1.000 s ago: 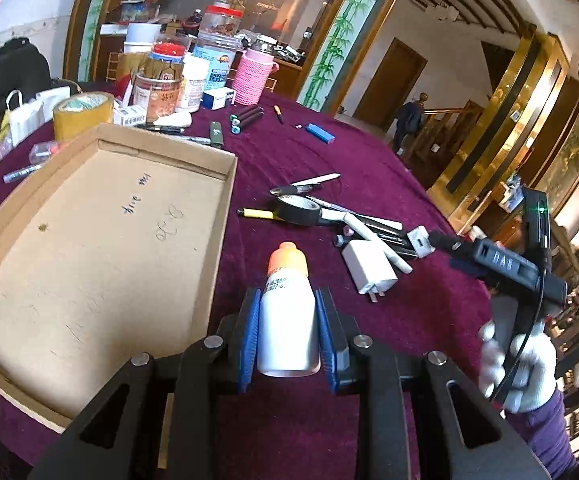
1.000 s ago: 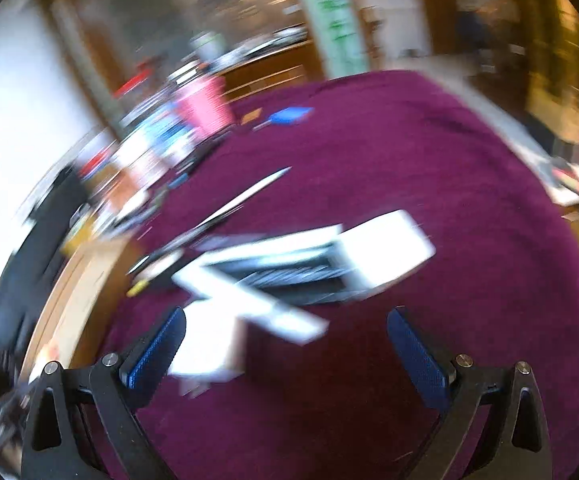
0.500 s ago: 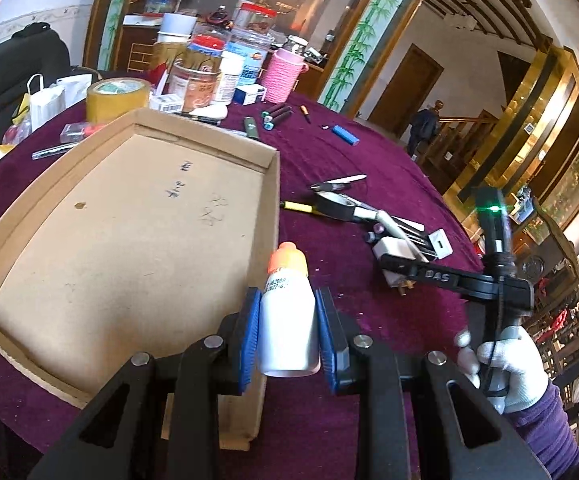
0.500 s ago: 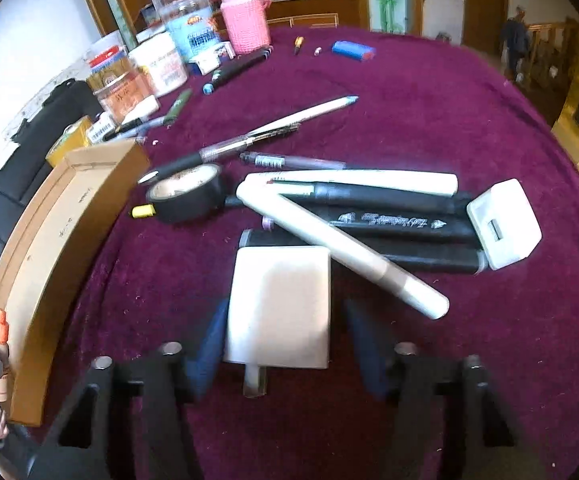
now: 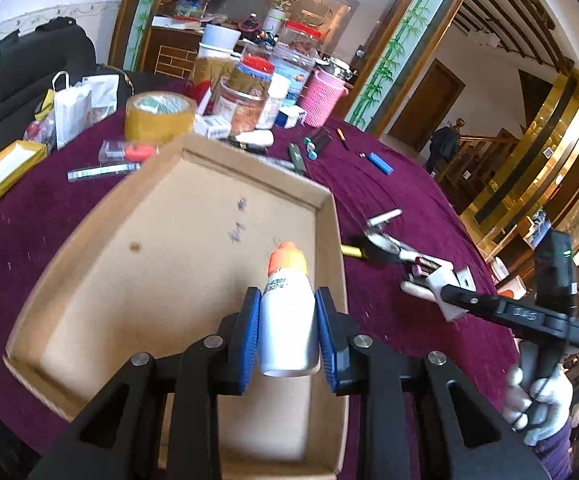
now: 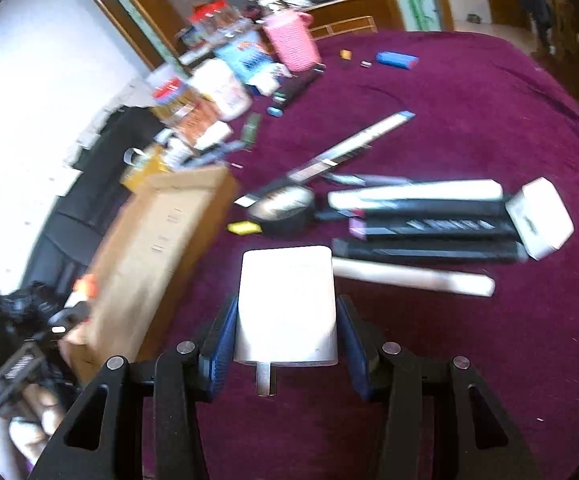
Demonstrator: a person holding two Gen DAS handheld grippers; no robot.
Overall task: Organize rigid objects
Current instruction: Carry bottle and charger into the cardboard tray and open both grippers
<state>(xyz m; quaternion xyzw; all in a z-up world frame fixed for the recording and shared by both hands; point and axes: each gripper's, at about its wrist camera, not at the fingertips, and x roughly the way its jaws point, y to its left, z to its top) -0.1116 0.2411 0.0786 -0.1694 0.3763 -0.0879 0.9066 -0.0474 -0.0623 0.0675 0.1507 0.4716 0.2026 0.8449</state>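
While I watch the left wrist view, my left gripper (image 5: 287, 336) sits at lower centre, its blue pads narrowly set and pressed on both sides of a small white bottle (image 5: 287, 332) with an orange cap, held upright. Bottle hangs over the near right part of the cardboard tray (image 5: 101, 280), inside its right wall. Tray floor is bare apart from a few pen marks. At right of the frame, a white-gloved hand (image 5: 537, 404) carries the other gripper, with a white block at its tip above the purple cloth (image 5: 389, 208).

Right wrist view, much blurred: my right gripper (image 6: 287, 332) at lower centre, jaws about half apart and clamped on a white charger (image 6: 287, 304), one metal prong pointing back toward the camera. Just beyond the charger, right of centre, a row of markers (image 6: 429, 228) lies side by side, black and white, with a white adapter (image 6: 541, 218) touching their right ends. A roll of black tape (image 6: 285, 208) lies at mid-frame, left of the markers. Tray's outer wall shows at left.

Farther off, in both views: yellow tape roll (image 5: 159, 118), jars (image 5: 249, 88), a pink cup (image 5: 323, 98), a blue lighter (image 5: 380, 163) near the table's far edge.
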